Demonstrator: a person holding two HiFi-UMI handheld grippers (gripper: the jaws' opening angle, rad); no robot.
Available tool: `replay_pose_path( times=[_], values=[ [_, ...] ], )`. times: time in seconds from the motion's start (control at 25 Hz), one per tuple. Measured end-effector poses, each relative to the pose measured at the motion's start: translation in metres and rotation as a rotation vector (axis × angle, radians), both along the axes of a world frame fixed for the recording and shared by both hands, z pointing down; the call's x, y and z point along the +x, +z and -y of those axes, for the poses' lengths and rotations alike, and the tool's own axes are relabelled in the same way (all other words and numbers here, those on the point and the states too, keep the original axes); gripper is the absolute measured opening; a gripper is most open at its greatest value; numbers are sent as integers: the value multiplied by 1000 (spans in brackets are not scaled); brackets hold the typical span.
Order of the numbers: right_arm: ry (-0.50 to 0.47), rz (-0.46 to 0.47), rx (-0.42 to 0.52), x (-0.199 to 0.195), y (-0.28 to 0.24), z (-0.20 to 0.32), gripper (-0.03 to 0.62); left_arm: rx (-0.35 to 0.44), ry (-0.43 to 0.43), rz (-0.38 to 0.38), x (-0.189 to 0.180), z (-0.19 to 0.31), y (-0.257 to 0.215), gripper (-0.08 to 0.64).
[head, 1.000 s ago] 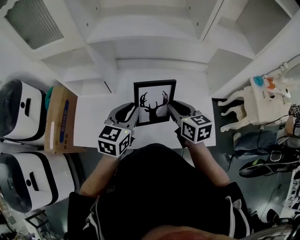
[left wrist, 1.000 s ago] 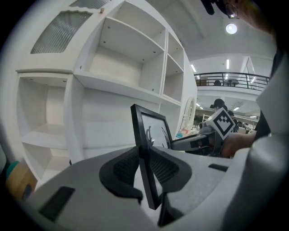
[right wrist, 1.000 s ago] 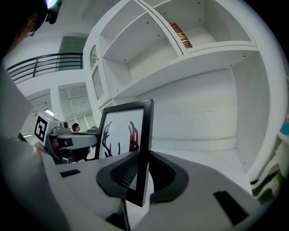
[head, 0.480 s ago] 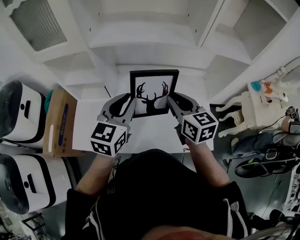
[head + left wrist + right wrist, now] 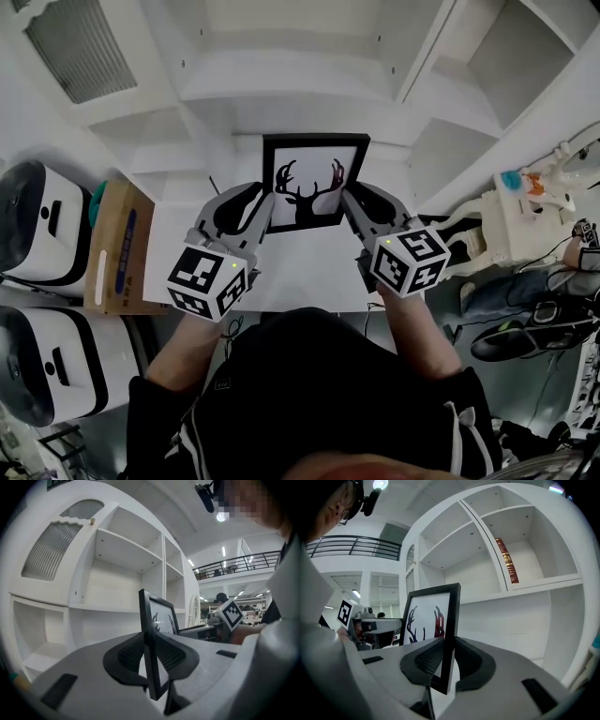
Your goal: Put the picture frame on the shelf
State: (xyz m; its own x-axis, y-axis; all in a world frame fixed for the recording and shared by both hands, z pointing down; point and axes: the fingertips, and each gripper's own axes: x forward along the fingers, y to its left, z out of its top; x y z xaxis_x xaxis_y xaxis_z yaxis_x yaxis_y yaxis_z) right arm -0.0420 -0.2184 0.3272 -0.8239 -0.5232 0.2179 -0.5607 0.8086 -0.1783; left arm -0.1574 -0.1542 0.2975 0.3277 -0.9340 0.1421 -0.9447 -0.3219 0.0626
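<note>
The white shelf unit (image 5: pixel 300 84) fills the space ahead of both my hand-held grippers, and its open compartments in front of me stand bare. The frame has not reached it. Placing it there is, by my reading, all that is left of the job.

Beneath the hand-held grippers lies the white counter (image 5: pixel 300 267), with nothing else on the part I can see.

The black picture frame (image 5: pixel 314 183), showing a dark antlered deer on white, hangs upright between the two hand-held grippers. It appears lifted clear of the counter and short of the shelf's front edge.

My left hand-held gripper (image 5: pixel 262 204) is clamped on the frame's left edge and my right hand-held gripper (image 5: pixel 349 202) on its right edge. On each, the ribbed pads press the black moulding front and back, and the frame's lower corner shows below the jaws.

Out to the left of my left hand-held gripper stand two white rounded appliances (image 5: pixel 42 220) and a cardboard box (image 5: pixel 117 239). To the right of my right hand-held gripper stands a small white side table (image 5: pixel 511 211) with something colourful on top. A red book (image 5: pixel 506 560) leans in an upper compartment, above and to the right of that hand-held gripper.
</note>
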Motion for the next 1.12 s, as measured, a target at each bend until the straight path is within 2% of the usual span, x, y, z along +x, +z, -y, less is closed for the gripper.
replay_pose_path(
  times=[0.32, 0.88, 1.0, 1.12],
  values=[
    [-30, 34, 85, 2, -29, -10, 80, 80, -20, 41, 5, -16, -24, 77],
    [-84, 108, 179, 4, -52, -21, 80, 194, -73, 123, 13, -35, -51, 77],
    [-97, 106, 226, -9, -77, -18, 81, 234, -93, 118, 0, -36, -71, 77],
    [-105, 94, 240, -33, -95, -11, 80, 241, -110, 105, -23, -29, -86, 77]
  ],
)
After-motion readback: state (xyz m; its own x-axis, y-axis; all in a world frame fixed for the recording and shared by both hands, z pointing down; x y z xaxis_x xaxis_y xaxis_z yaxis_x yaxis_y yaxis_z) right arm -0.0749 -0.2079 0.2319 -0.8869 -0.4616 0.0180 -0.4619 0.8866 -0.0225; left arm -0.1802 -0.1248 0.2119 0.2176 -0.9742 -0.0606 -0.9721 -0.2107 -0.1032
